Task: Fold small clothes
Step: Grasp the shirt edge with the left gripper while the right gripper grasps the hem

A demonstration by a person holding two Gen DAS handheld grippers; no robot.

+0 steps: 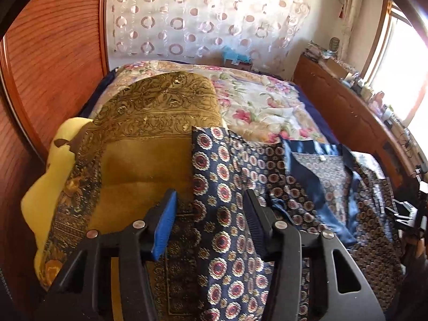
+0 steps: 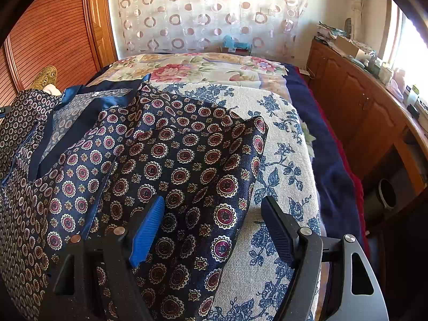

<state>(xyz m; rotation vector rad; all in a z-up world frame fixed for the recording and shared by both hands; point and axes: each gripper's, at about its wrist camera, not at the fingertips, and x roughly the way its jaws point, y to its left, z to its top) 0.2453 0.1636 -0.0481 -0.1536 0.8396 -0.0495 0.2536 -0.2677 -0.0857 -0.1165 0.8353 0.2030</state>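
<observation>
A bed (image 2: 329, 165) with layered covers and clothing spread across it.

From my remote seat I saw a navy sheet edging the bed, a pink floral quilt (image 2: 192, 69) toward the far end, and a blue-flowered cream cloth (image 2: 278, 160) nearer. On these lay a navy medallion-print garment (image 2: 171, 165), beside a gold ornate fabric (image 1: 149, 123) and a yellow pillow (image 1: 50, 176).

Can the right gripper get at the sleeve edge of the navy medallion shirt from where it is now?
Probably yes. The right gripper is open, and the navy medallion shirt sleeve edge lies flat between its fingers on the floral cloth, with nothing lying over it.
</observation>
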